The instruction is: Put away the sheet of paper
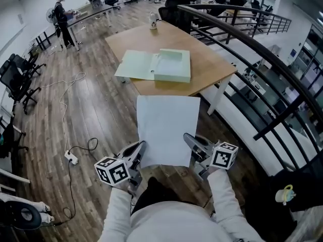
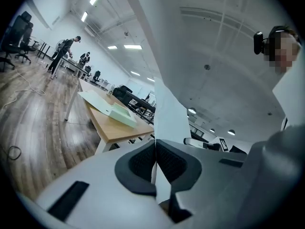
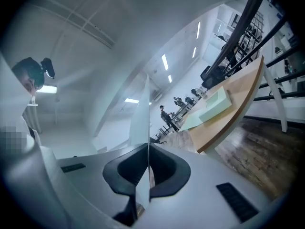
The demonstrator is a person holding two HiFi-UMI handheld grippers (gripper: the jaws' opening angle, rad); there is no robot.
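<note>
White paper [image 1: 168, 130], pale-green folder [image 1: 156, 64], tan table [image 1: 212, 64]

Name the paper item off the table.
The white sheet, pinched by the left hand-held gripper and right hand-held gripper; the green folder lies on the table.

Sheet of paper [image 1: 169, 130]: plain white, matt, smooth. Left gripper [image 2: 156, 162] and right gripper [image 3: 148, 170]: grey matt plastic shells. Their pads [image 2: 138, 165] are black, finely textured and look rubbery. Ahead of the claws, the table [image 1: 217, 67] top is light wood, smooth satin. Box file [image 1: 172, 64] on it is pale green matt card. Floor [image 1: 96, 110] below: wood-look planks, slight sheen. Railing [image 1: 262, 52] right of the right claw: dark painted metal.
</note>
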